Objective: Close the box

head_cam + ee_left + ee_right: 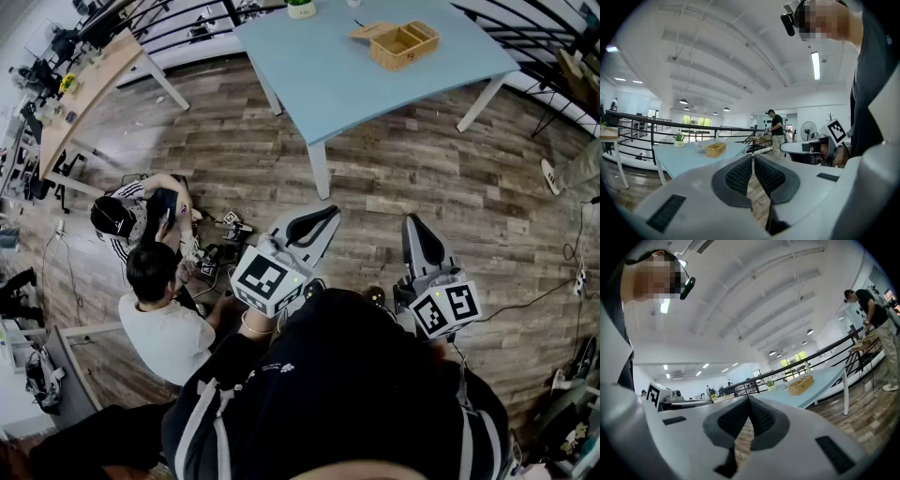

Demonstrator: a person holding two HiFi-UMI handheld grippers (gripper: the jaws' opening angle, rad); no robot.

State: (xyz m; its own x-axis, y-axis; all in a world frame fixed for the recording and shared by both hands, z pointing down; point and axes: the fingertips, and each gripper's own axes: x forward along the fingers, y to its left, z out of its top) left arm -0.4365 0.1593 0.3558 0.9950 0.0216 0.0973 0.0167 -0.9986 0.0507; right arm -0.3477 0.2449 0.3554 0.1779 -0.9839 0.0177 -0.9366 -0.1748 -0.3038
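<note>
Wicker box [403, 44] sits on a pale blue table [328, 94], well ahead of both grippers. Its lid [370, 31] is open, lying flat on the side of the box away from the grippers.

- Left gripper [328, 216]: jaws together, nothing between them. In its own view the box [715, 149] lies far ahead, a little left of the jaw line.
- Right gripper [412, 225]: jaws together, empty. In its own view the box [800, 385] lies far ahead, to the right of the jaw line.
- Both are held close to the person's body, pointing roughly level over bare wood floor.

Step in hand, as I judge it: the approach. Closing not yet begun.

Doing it well (judgement):
- Get right up to the table first; nothing is in reach from here.
- Bring one gripper beyond the box to the lid's free edge, slip a jaw tip under it and swing it over the hinge side.
- Rest the other gripper against the near wall of the box. Wicker is light and the tabletop looks smooth, so it may slide when pushed.
- Press the lid flat at the end; a woven lid may spring back up.

Count:
- boxes: one
- lids: one
- grippers: two
- blue tables: one
- potted plant [301, 7] on the table beyond the box: one
- people sitting on the floor [164, 319], left of the left gripper: two
</note>
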